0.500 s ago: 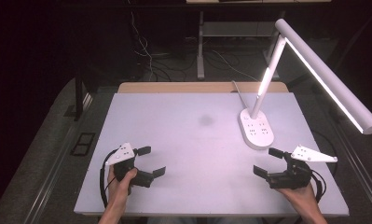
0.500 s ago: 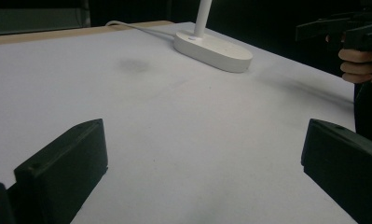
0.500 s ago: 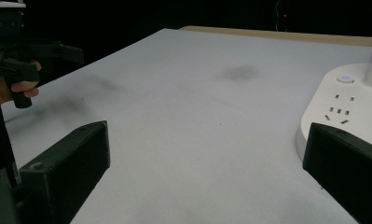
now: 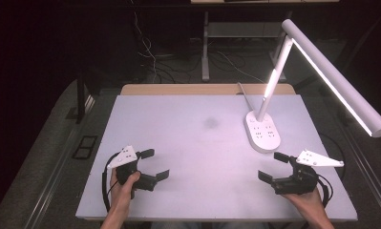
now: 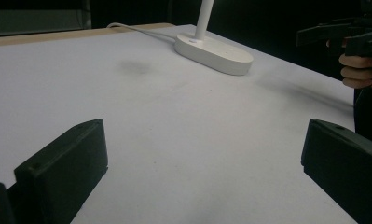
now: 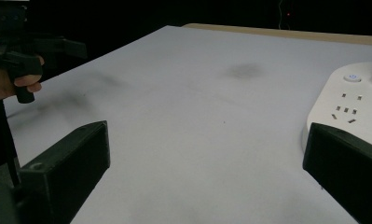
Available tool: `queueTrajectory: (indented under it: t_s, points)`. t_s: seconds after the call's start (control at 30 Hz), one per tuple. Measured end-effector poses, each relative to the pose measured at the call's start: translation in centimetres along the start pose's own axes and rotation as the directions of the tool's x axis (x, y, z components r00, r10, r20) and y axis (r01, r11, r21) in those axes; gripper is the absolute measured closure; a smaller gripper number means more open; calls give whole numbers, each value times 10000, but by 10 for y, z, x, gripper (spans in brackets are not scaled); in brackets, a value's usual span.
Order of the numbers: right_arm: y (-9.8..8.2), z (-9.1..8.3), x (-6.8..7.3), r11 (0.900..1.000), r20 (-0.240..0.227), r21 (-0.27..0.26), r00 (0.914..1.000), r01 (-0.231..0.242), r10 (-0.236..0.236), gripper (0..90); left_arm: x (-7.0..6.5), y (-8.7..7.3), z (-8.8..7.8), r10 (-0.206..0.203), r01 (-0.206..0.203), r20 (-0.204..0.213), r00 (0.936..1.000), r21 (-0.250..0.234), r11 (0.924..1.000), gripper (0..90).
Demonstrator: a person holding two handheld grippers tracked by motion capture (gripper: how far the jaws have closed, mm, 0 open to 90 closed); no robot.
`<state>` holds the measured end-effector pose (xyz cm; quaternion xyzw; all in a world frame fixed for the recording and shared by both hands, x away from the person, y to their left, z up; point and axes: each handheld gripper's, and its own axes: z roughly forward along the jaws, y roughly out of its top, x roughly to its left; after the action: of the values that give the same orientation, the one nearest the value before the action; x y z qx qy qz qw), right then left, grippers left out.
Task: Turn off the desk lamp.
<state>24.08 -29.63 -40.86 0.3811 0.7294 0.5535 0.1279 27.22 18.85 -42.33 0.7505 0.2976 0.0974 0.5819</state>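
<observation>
My left gripper (image 4: 153, 164) hovers near the front left of the white table (image 4: 178, 124), held in a hand, its jaws wide open and empty. At the front right my right gripper (image 4: 273, 166) is held the same way, open with nothing between its jaws. A white desk lamp (image 4: 264, 129) stands at the right, lit, its oval base carrying sockets. In the left gripper view (image 5: 204, 172) the lamp base (image 5: 214, 52) lies far ahead and the right gripper (image 5: 347, 35) is at the upper right. In the right gripper view (image 6: 207, 172) the lamp base (image 6: 347, 109) is close at the right.
A faint dark smudge (image 4: 210, 123) marks the table's middle. The lamp's long lit head (image 4: 336, 81) reaches out over the right edge. Its cord (image 4: 243, 93) runs off the back edge. A wooden strip (image 4: 202, 89) borders the far side; cables lie on the dark floor behind.
</observation>
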Motion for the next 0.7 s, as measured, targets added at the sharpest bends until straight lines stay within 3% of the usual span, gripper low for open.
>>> queueTrajectory:
  t_s: [0.43, 0.7]
  points:
    - [0, 0, 0, 10000, -38, 95, 10000, -12, 12, 4, 0, 4, 1, -47, 47, -34, 10000, -35, 10000, 0]
    - [-1, 1, 0, 9999, -40, 153, 10000, 27, -26, 4, -2, 10, 4, 42, -42, 153, 9999, 26, 10000, 0]
